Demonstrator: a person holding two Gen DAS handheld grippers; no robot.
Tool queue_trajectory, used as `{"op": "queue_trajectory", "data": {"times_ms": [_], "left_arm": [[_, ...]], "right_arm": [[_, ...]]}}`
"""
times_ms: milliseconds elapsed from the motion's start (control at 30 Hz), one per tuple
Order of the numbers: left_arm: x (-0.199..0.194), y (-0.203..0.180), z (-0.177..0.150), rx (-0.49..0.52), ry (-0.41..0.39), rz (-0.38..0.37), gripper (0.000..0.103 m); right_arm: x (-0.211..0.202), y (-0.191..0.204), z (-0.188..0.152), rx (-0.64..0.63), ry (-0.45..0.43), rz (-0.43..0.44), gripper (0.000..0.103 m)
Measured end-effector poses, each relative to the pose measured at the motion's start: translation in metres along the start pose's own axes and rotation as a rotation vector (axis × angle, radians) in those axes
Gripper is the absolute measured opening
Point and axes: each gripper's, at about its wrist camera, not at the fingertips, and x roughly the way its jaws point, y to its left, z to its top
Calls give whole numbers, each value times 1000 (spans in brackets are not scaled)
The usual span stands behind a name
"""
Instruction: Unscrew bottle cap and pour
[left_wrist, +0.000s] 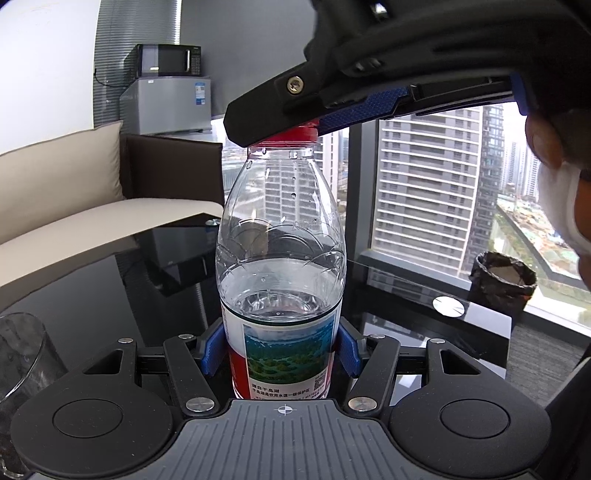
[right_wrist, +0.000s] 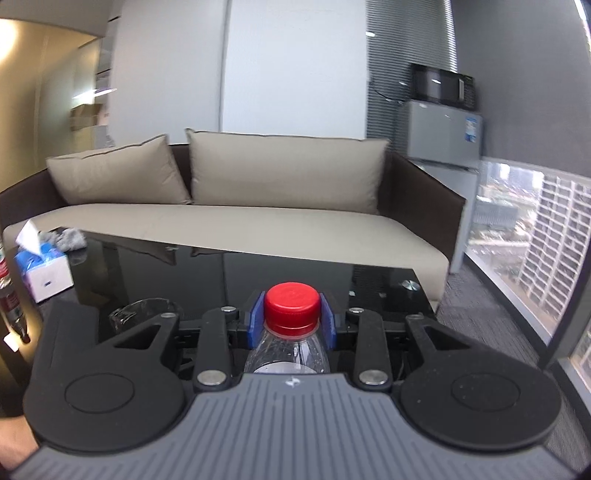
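A clear plastic water bottle (left_wrist: 282, 258) with a picture label stands upright, about half full. My left gripper (left_wrist: 282, 349) is shut on the bottle's labelled body, blue pads on both sides. Its red cap (left_wrist: 299, 133) shows partly under my right gripper, which reaches in from the upper right. In the right wrist view my right gripper (right_wrist: 292, 317) is shut on the red cap (right_wrist: 292, 306), a blue pad pressed on each side, with the bottle neck (right_wrist: 286, 350) below. A clear glass (left_wrist: 18, 354) stands at the left edge, also seen in the right wrist view (right_wrist: 142, 314).
The black glass table (left_wrist: 110, 288) holds a tissue box (right_wrist: 42, 266) and a grey cloth (right_wrist: 72, 238) at its far left. A beige sofa (right_wrist: 258, 214) runs behind. A lined bin (left_wrist: 500, 284) stands by the window. A person's masked face (left_wrist: 561, 210) is at right.
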Motion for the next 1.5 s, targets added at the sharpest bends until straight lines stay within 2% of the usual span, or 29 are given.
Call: {"op": "queue_trajectory", "data": {"times_ms": [367, 700, 933, 1333, 1400, 1500], "left_arm": [[3, 0, 0, -13, 4, -1, 56], [1, -1, 0, -10, 5, -3, 56], [2, 0, 1, -13, 4, -7, 56], [3, -3, 0, -8, 4, -10, 56], [3, -3, 1, -6, 2, -10, 56], [3, -4, 1, -5, 1, -8, 56]], "right_arm": [[-2, 18, 7, 42, 29, -67, 37], [0, 22, 10, 27, 71, -86, 33], [0, 23, 14, -87, 99, -43, 33], [8, -17, 27, -199, 157, 199, 32], [13, -19, 34, -138, 174, 175, 33], [11, -8, 32, -96, 157, 87, 32]]}}
